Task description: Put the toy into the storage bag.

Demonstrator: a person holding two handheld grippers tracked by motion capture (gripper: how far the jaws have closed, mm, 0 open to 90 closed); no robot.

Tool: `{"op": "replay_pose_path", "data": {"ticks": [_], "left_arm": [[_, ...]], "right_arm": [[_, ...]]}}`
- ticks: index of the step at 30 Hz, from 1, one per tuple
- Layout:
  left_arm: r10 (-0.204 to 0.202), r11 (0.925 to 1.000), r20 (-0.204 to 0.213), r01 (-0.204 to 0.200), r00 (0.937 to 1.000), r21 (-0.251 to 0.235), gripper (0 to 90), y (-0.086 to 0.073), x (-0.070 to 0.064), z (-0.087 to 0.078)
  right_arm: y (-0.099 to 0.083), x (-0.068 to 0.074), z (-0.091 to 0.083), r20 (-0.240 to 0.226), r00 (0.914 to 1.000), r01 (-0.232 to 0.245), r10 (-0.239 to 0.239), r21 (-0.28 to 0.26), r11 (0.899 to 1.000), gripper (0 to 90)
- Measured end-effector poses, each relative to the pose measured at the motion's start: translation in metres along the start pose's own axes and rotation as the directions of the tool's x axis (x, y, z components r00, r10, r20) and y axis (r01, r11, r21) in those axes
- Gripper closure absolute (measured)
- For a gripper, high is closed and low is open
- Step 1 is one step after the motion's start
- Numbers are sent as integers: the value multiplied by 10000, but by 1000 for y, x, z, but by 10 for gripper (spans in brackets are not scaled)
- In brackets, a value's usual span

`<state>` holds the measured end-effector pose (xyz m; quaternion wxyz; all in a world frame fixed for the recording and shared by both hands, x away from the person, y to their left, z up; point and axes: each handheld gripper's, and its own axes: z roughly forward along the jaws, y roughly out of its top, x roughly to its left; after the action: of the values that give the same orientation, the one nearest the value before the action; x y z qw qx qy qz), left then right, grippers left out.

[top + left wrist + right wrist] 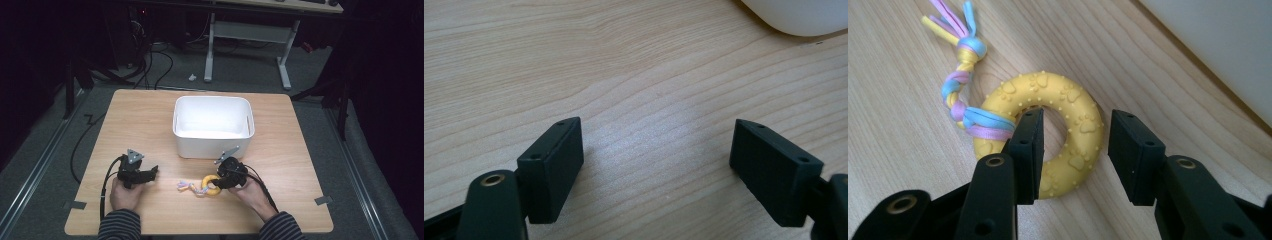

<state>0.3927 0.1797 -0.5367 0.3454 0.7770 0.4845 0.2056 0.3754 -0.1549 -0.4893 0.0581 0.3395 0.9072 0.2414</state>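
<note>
A yellow rubber ring toy (210,185) with paw prints and a braided pastel rope tail (187,187) lies flat on the wooden table (150,120), near the front. In the right gripper view the ring (1048,90) sits between my jaws: one jaw stands in the hole, the other outside the rim, with a small gap left. My right gripper (218,181) (1078,125) is open around that side of the ring. The rope tail (963,75) points away to the left. My left gripper (152,172) (656,165) is open over bare wood, left of the toy.
A white plastic bin (212,145) with nothing in it stands at the table's middle, just behind the toy; its corner (796,15) and wall (1218,40) show close by. A desk frame and cables are on the floor beyond.
</note>
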Motion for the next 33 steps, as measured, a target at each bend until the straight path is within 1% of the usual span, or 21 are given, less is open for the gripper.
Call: {"op": "replay_pose_path", "data": {"ticks": [3,4,5,6,8,11,13,14,17,21,22,24,27,28,29,30,33], "left_arm": [[11,10000,-8,-11,10000,5,217,0,0,0],[9,10000,-5,-9,10000,4,217,0,0,0],[9,10000,-5,-9,10000,4,217,0,0,0],[8,10000,-5,-8,10000,4,217,0,0,0],[10,10000,-8,-10,10000,3,217,0,0,0],[67,10000,14,-67,10000,23,216,0,-1,0],[69,10000,15,-69,10000,24,216,0,0,0],[68,10000,14,-68,10000,23,216,0,0,0],[64,10000,6,-64,10000,24,216,0,-1,0],[51,10000,3,-51,10000,22,217,0,-1,0],[32,10000,5,-32,10000,10,218,0,0,0],[18,10000,17,-18,10000,2,221,0,0,0],[2,10000,25,-2,10000,-8,223,0,0,0],[0,10000,30,0,10000,-12,224,0,0,0],[0,10000,30,0,10000,-12,224,0,0,0],[2,10000,29,-2,10000,-9,224,0,0,0],[-1,10000,30,1,10000,-12,224,0,0,0]], "right_arm": [[1,0,3,56,10000,16,-17,139,9999,585],[1,-1,6,89,9999,48,-50,275,9996,591],[1,-1,6,89,9999,48,-50,275,9996,591],[2,0,10,183,9998,23,-32,485,9988,594],[2,0,11,180,9998,19,-29,532,9986,598],[4,5,15,408,9987,281,-310,696,9972,622],[4,6,15,484,9982,307,-340,690,9971,627],[5,9,16,693,9965,415,-465,719,9965,641],[6,10,16,744,9958,476,-532,746,9961,651],[4,11,16,826,9948,543,-598,680,9962,663],[2,10,15,771,9954,525,-564,518,9973,665],[1,10,15,747,9957,519,-551,437,9977,667],[-5,5,13,407,9989,249,-251,62,9997,668],[-7,3,12,228,9997,-15,15,-23,10000,669],[-7,3,12,228,9997,-15,15,-23,10000,669],[-8,2,10,405,9992,39,-39,-4,10000,672],[-8,2,7,468,9989,8,-3,-99,10000,673]]}}
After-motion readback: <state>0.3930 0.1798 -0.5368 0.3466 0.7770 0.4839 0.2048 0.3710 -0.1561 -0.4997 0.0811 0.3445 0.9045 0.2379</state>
